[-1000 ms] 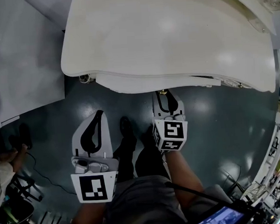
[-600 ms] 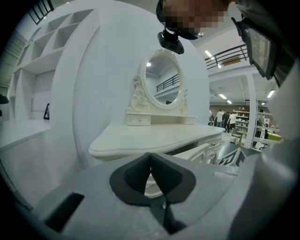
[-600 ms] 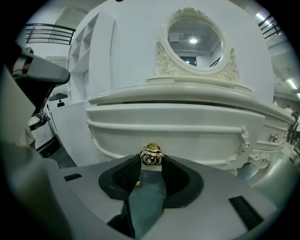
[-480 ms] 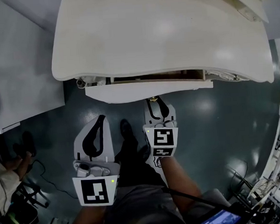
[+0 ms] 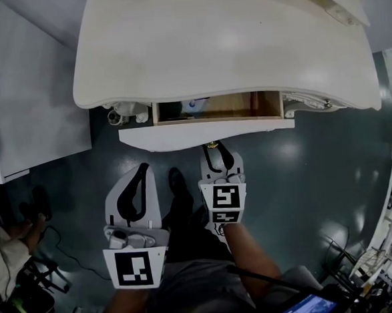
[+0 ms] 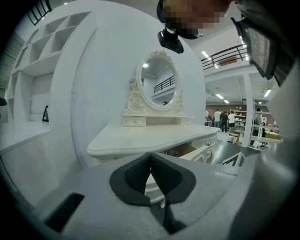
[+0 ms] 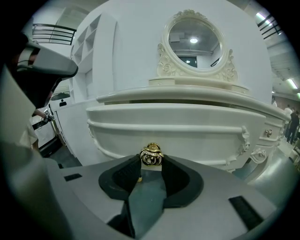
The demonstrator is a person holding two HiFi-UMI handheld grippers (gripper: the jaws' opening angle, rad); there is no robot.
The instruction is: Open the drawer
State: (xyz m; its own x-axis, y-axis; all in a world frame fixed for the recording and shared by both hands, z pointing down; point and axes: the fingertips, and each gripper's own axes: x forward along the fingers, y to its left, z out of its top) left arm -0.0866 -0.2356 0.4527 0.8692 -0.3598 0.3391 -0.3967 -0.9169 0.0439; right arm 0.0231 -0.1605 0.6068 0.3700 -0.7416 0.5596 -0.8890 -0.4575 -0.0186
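The dark, shiny floor (image 5: pixel 331 170) filled the lower part of the room. On it stood a big white desk (image 5: pixel 221 43) with a curved top, bare as seen from the head view. At the back of the desk an oval mirror (image 7: pixel 194 40) in a carved white frame rose upright against the white wall (image 6: pixel 70 93).

Under the front edge of the top, the drawer (image 5: pixel 208 133) stood partly pulled out toward the person. Its curved white front was clear of the desk edge, and the brown wooden inside (image 5: pixel 229 107) showed between the front and the top. A small pale thing (image 5: pixel 194 104) lay in the left part of the drawer; I could not tell what it was.

The person held one tool in each hand, on the near side of the drawer. The right hand-held gripper (image 7: pixel 151 161) pointed at the middle of the drawer front. Its two dark pads pressed on the gold knob (image 7: pixel 151 154) from both sides, so it was holding the knob. The left hand-held gripper (image 5: pixel 142 168) hung over the floor, beside the right one and apart from the drawer. Its jaws were narrow, the tips together, with nothing between them. Each gripper carried a marker cube (image 5: pixel 225 197) at its back end.
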